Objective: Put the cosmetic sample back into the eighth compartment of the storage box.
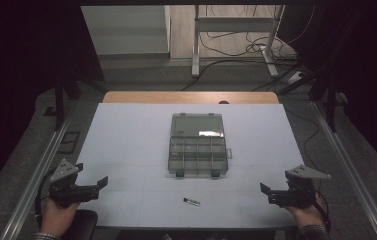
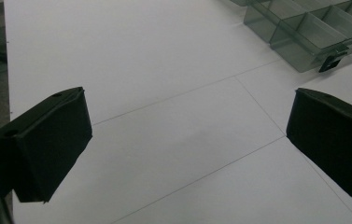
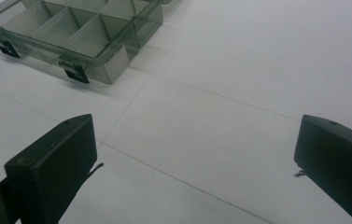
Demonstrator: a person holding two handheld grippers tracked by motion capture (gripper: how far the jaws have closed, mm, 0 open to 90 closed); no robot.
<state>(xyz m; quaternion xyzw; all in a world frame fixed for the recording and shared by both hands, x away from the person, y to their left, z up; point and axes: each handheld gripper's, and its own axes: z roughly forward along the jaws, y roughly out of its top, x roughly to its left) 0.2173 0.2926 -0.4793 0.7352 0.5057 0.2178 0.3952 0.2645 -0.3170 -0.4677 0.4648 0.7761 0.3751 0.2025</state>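
Note:
An open clear grey compartment box [image 1: 197, 155] lies in the middle of the white table top [image 1: 126, 135], its lid [image 1: 197, 125] folded back flat behind it. A small dark stick-shaped item [image 1: 191, 201] rests in front of the box, near the table's front edge. My left gripper [image 1: 96, 184] hovers at the front left corner, open and holding nothing. My right gripper [image 1: 271, 191] hovers at the front right, also open with nothing between its jaws. The left gripper view has the box [image 2: 304, 32] at top right beyond my wide-apart left gripper [image 2: 187, 140]. The right gripper view has the box [image 3: 71, 32] at top left, past my right gripper [image 3: 197, 158].
Metal rails [image 1: 41, 175] run along both sides of the table. Behind the table are a desk frame [image 1: 236, 40] and loose cables [image 1: 256, 47] on the floor. Bare white surface stretches between both grippers and the box.

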